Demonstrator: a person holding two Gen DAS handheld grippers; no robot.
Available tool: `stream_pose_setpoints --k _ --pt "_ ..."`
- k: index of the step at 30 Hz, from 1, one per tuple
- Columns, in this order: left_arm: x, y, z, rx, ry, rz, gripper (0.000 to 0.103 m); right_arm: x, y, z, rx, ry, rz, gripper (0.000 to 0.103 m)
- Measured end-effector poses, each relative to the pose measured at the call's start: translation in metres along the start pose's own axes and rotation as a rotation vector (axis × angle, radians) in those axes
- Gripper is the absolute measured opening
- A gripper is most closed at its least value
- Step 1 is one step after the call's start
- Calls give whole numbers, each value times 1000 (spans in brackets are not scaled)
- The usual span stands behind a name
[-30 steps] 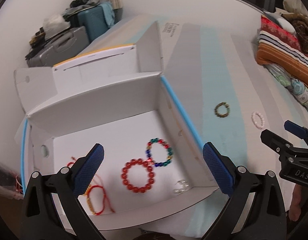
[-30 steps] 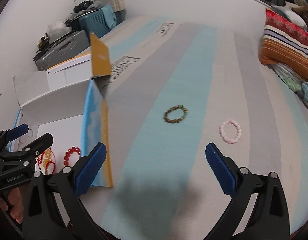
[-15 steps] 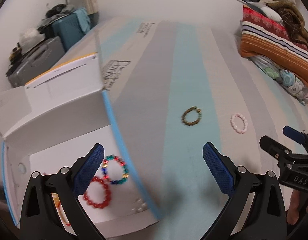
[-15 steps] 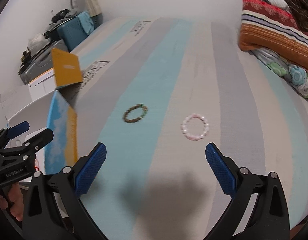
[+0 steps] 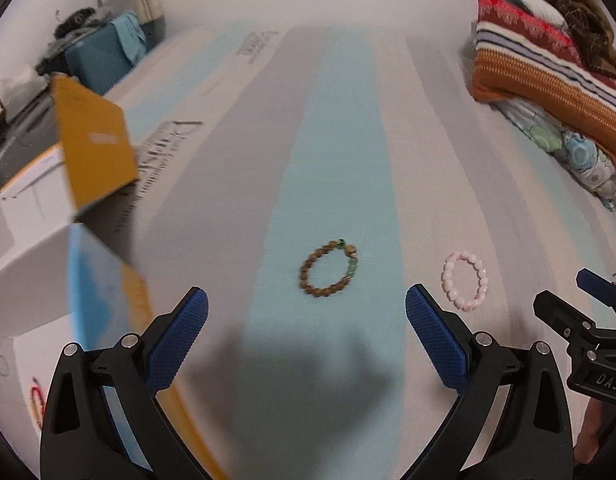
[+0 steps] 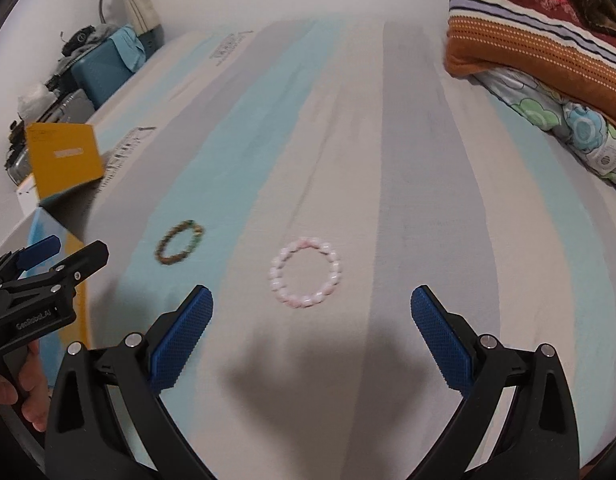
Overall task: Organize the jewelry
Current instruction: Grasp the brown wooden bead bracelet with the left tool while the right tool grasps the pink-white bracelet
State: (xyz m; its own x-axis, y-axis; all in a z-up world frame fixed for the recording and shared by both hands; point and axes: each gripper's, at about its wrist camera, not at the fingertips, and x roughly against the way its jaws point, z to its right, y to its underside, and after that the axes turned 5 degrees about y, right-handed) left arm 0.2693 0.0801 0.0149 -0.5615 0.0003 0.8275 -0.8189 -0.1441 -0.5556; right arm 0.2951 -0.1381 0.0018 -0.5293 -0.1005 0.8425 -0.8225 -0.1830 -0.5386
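Just ahead of right claw [image 6: 312, 316]: pink bracelet [image 6: 305, 277]

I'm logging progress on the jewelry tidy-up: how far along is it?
Partly done: a red bracelet already lies in the box. Nothing is in hand; the left hand-held gripper and right hand-held gripper are both open. Left on the bed: the brown bracelet and pink bracelet.

The left gripper [image 5: 306, 336] has been swung rightward off the white box [image 5: 31, 272], now at frame edge, and centred on the brown bead bracelet [image 5: 328, 270]. The right gripper [image 6: 312, 334] has been shifted onto the pink bead bracelet [image 6: 305, 272].
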Motion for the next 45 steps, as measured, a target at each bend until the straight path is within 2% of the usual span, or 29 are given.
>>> stream_pose_setpoints --k 8,19,22,25,30,32,39,41,42,43,45 --pt "-55 -6 18 -26 -34 -17 97 -50 -3 17 -25 -10 -47 95" --pt "-124 -14 1 26 -25 -80 97 -116 -5 22 -37 5 -125 93" --pt "-135 -13 -1 39 -22 -95 94 -128 -6 23 -40 5 -143 92" --pt "-141 -12 -2 37 -46 -93 85 -134 -7 21 -29 23 -150 91" --pt "-137 -10 -2 41 -68 -83 52 -135 -7 21 -6 50 -135 72" --pt "-135 -10 -3 54 -67 -84 46 -134 -6 22 -3 59 -134 60" --pt "-132 -7 3 39 -71 -93 21 -129 -3 24 12 72 -142 34" --pt "-130 -6 3 35 -68 -97 17 -127 -3 24 16 78 -141 20" --pt "-130 -6 2 42 -64 -100 8 -126 -2 25 14 80 -142 16" --pt "-128 -6 2 42 -62 -104 9 -125 -2 25 10 82 -141 10" --pt "-122 -6 0 51 -52 -106 9 -120 -2 29 -4 76 -136 10"
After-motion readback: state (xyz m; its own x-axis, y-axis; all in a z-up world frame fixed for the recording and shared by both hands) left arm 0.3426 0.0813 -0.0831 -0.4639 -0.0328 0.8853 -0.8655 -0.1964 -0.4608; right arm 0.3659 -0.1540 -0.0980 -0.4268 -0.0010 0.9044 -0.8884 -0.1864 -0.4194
